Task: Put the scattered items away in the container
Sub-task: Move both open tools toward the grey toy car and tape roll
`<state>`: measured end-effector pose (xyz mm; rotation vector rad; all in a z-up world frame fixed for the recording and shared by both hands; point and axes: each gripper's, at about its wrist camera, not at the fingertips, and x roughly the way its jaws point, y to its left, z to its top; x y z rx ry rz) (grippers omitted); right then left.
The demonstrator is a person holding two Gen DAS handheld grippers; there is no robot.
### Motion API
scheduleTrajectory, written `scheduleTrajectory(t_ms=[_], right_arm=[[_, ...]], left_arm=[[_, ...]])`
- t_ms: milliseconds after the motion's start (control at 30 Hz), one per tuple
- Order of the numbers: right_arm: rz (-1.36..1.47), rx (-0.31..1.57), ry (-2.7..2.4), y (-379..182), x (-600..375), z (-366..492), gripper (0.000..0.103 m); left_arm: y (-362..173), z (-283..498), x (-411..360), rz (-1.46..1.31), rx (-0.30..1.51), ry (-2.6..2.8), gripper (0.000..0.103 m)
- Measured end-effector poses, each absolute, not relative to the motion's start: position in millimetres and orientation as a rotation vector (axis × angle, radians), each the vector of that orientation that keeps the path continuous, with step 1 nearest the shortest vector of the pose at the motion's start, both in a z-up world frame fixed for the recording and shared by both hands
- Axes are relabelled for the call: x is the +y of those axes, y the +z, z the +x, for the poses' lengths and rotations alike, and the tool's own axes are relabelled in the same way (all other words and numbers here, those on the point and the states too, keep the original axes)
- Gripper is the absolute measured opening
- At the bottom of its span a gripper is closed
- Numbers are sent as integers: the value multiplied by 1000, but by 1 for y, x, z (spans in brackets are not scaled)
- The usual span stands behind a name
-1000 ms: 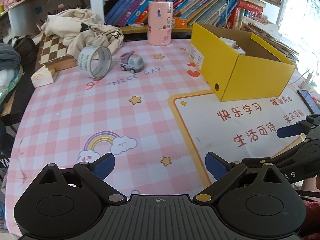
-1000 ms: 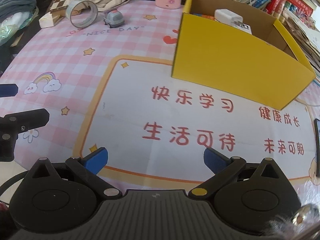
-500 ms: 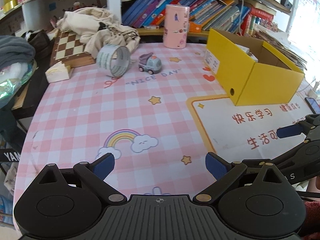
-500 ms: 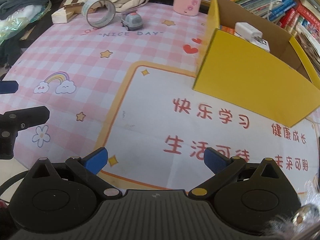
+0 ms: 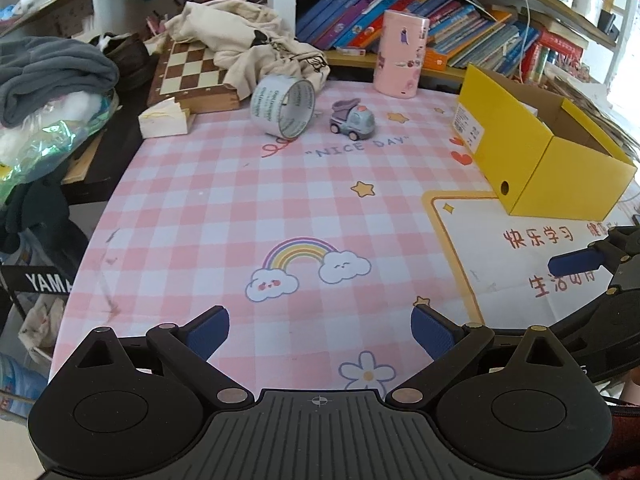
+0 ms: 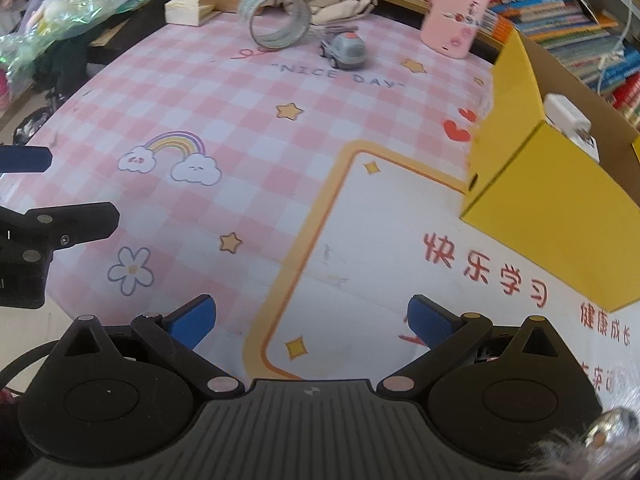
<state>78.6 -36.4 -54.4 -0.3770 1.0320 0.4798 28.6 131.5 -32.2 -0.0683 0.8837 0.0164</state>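
Tape roll [image 5: 283,107] and toy truck [image 5: 353,121] lie far ahead of your left gripper [image 5: 320,332] and right gripper [image 6: 311,322], both spread wide and empty, with the yellow box [image 5: 536,160] to their right.

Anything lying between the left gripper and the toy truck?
No objects. In the left wrist view, only bare pink checked mat with printed rainbow and stars lies between the open left gripper and the toy truck. The tape roll stands beside the truck.

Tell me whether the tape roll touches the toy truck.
Apart. The left wrist view shows pink checkered mat between the tape roll and the toy truck.
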Motion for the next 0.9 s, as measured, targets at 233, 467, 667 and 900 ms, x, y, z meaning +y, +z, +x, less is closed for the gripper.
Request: scheduleTrajectory(t_ms=[233,467,667,900], right_arm=[[-397,1006,500,-55,-30,83,103],[-424,899,528,-49,-28,86,102],[-414,816,541,-45,-28,101,96],[-354,797,533,-44,-29,128,70]], left_arm=[[-35,30,135,-87,889,40,99],[-33,42,135,-114,850,47,99],[-32,57,136,-146,824,57,99],[-33,76,140,-174,808,64,99]])
